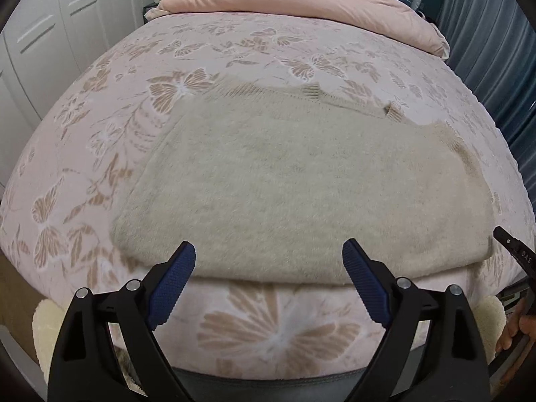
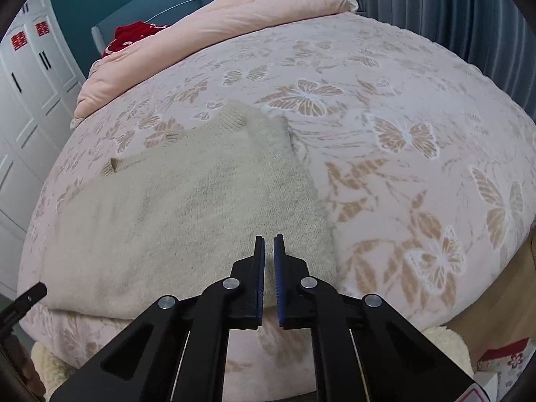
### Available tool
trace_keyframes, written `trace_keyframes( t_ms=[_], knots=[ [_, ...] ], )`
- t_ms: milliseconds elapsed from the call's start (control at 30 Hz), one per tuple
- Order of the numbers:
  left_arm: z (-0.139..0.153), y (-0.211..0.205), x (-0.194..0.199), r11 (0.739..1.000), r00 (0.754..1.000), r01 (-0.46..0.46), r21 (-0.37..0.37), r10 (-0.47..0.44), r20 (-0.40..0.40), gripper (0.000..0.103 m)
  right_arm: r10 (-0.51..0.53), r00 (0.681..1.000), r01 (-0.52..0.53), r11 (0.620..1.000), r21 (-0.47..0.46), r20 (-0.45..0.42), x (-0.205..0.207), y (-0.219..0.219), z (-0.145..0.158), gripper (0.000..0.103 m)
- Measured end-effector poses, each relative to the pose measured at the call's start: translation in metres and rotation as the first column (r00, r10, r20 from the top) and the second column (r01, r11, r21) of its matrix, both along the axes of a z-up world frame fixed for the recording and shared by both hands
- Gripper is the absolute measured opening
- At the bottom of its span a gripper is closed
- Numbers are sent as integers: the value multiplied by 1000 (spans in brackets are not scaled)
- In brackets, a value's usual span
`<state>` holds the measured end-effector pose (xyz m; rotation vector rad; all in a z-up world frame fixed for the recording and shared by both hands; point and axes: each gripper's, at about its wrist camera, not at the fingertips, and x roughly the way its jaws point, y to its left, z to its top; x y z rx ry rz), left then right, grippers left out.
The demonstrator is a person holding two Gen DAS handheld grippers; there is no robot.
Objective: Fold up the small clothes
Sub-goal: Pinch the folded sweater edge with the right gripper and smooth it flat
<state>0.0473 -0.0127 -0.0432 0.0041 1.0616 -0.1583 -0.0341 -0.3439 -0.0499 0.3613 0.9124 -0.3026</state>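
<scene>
Sweater: a fuzzy cream sweater (image 1: 301, 187) lies flat and folded on the bed (image 1: 110, 107), close to its near edge.
Bed cover: pink with tan butterflies.
Left gripper (image 1: 268, 268): its jaws are spread wide, just above the sweater's near edge, with nothing in them.
Right gripper (image 2: 269, 244): its jaws are pinched almost together, above the sweater's near right corner, gripping no cloth.
Far end of the bed: a pink quilt (image 2: 214, 26).

A folded beige knit sweater (image 1: 294, 181) lies flat near the front edge of a bed covered by a pink butterfly-print blanket (image 1: 254, 53). The left gripper (image 1: 269, 251) hovers wide open above the sweater's near edge, holding nothing.
</scene>
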Motion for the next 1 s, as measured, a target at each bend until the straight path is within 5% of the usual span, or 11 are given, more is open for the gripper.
trace_keyframes(
  t_ms=[167, 400, 533, 733, 800, 900, 1000],
  knots=[
    [-44, -11, 23, 996, 992, -22, 91, 33, -121, 89, 51, 990, -49, 999, 16, -130, 4, -1, -47, 0],
    [-51, -10, 12, 992, 994, -17, 123, 30, -105, 91, 41, 997, -41, 999, -7, -64, 3, 7, -8, 3],
    [-52, -11, 11, 992, 994, -16, 124, 29, -106, 92, 37, 988, -37, 999, 3, -151, 13, -1, -45, 0],
    [-52, -6, 10, 993, 995, 0, 116, 12, -104, 94, 65, 995, -60, 996, 69, -72, 16, 24, -3, 11],
    [-47, -1, 6, 998, 996, -2, 69, 9, -92, 94, 114, 992, -109, 990, 84, -47, 25, 42, 9, 11],
    [-30, 33, -8, 984, 996, -78, -158, 71, -49, 94, 193, 980, -190, 978, 87, -38, 42, 74, 17, 11],
    [-30, 89, -16, 885, 961, -277, -375, 255, -108, 96, 254, 966, -249, 964, 89, -50, 64, 103, 16, 11]
  ],
)
